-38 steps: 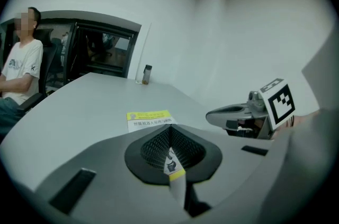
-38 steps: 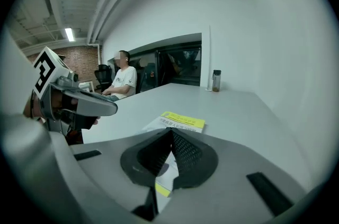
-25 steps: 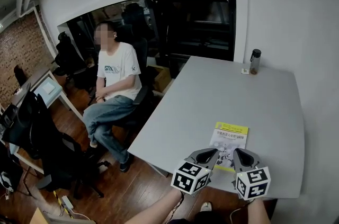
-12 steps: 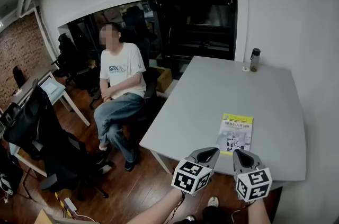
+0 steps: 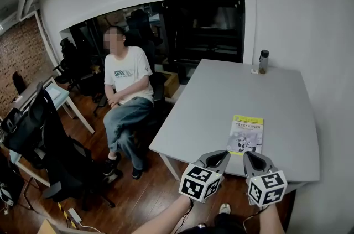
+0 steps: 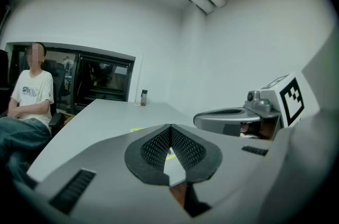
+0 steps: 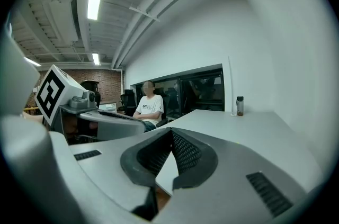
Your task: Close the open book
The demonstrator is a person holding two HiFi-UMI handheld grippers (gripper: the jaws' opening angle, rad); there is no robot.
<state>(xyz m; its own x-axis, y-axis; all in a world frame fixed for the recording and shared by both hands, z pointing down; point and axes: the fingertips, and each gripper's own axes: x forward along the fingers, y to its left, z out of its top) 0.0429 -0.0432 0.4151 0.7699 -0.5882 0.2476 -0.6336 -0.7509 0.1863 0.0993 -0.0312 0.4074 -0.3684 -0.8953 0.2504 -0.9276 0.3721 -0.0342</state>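
Note:
A thin book with a yellow-and-white cover lies closed and flat on the grey table, near its front edge. Both grippers hang side by side just short of that edge, apart from the book. The left gripper is shut with nothing between its pads. The right gripper is shut and empty too. In the left gripper view the left gripper points at the table, and only a yellow sliver of the book shows past it. In the right gripper view the right gripper has its pads meeting.
A small dark bottle stands at the table's far edge by the wall. A person sits on an office chair left of the table. More chairs and a desk crowd the left side, on a wooden floor.
Both grippers have drawn back from over the book's near end to just off the table's front edge and risen slightly. The book lies still, closed.

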